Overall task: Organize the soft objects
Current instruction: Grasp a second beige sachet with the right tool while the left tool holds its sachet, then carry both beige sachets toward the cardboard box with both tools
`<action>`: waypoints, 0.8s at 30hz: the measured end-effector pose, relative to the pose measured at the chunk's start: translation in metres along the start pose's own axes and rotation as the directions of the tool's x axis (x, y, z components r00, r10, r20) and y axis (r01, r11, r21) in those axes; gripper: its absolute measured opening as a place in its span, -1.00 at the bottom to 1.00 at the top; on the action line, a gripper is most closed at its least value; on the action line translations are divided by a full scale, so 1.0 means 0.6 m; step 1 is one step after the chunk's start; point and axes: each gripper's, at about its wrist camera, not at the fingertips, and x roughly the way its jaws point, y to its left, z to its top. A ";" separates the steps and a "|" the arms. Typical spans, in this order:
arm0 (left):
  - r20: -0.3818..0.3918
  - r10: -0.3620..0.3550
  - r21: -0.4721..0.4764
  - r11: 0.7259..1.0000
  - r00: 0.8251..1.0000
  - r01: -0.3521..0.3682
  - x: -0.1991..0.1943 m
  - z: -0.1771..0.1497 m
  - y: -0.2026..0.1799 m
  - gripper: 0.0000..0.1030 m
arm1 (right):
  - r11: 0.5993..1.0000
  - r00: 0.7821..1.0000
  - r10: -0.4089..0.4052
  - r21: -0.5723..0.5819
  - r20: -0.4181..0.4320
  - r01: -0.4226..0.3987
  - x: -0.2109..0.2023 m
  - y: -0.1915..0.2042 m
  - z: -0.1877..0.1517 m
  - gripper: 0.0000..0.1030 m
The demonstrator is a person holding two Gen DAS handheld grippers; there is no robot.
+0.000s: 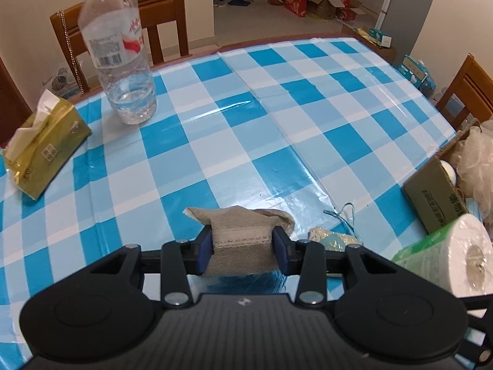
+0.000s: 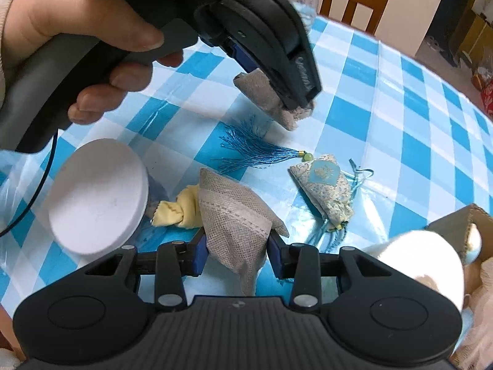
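Observation:
My left gripper (image 1: 242, 248) is shut on a beige fabric pouch (image 1: 242, 234) and holds it above the checked tablecloth. It shows in the right wrist view too, where the left gripper (image 2: 289, 98) holds that pouch (image 2: 265, 95) in the air. My right gripper (image 2: 236, 254) is shut on a second beige fabric pouch (image 2: 234, 215). A patterned sachet (image 2: 323, 185) with a blue tassel (image 2: 255, 151) lies on the table beyond it. A yellow cloth (image 2: 181, 209) lies to the left, beside a white round sponge (image 2: 98, 194).
A water bottle (image 1: 120, 52) and a gold tissue pack (image 1: 43, 145) stand at the left. A cardboard box (image 1: 437, 191) with a mesh puff (image 1: 480, 160) sits at the right, a toilet roll (image 1: 456, 256) in front of it. Wooden chairs (image 1: 160, 15) ring the table.

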 end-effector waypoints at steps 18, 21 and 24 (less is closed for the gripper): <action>0.025 -0.028 0.049 0.998 0.999 0.027 -0.113 -0.055 -0.029 -0.23 | 0.998 1.000 -0.003 -0.065 0.021 0.005 -0.085 0.055 -0.095 -0.13; 0.035 -0.037 0.063 0.997 0.999 0.035 -0.133 -0.064 -0.037 -0.23 | 0.999 1.000 -0.002 -0.049 0.020 0.003 -0.097 0.060 -0.107 -0.13; 0.040 -0.053 0.077 0.996 0.998 0.050 -0.155 -0.076 -0.045 -0.23 | 0.999 1.000 -0.008 -0.035 0.022 0.009 -0.109 0.065 -0.118 -0.13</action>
